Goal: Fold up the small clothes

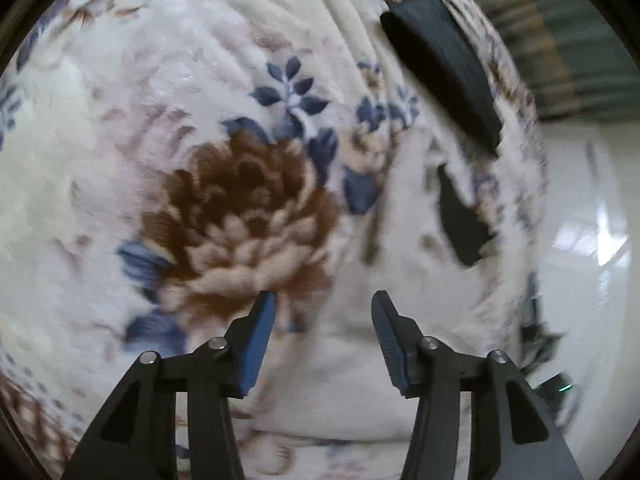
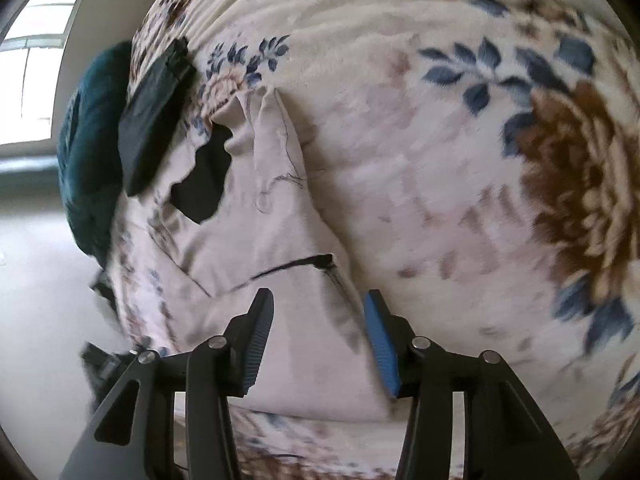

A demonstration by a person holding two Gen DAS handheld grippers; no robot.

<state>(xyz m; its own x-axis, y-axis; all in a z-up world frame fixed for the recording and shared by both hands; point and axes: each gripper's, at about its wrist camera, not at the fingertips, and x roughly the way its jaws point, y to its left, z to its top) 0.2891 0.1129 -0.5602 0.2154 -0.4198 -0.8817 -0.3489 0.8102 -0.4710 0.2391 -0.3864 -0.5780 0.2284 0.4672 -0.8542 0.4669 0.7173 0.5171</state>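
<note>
Fluffy fleece blanket [image 1: 168, 128], smooth pale cloth garment [image 2: 288, 240], glossy floor [image 1: 592, 216].

Left tongs [image 1: 323, 300] gape above a pale garment [image 1: 360, 380] on the floral blanket [image 1: 200, 140].

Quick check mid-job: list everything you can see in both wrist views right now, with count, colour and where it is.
Blanket: one, cream with brown and blue flowers, spread under everything.
Pale garment: one, pinkish-white with thin dark line marks, flat on the blanket ahead of both grippers.
Black folded cloth: one, black, at the blanket's far edge.
Black patch: one, black, at the garment's far end; unclear whether a print or separate cloth.
Teal bundle: one, dark teal, beyond the blanket's edge.
Floor: pale, glossy, beside the blanket.
Left hand-held gripper: black with blue pads, open, over the garment.
Right hand-held gripper: same, open, over the garment.
</note>
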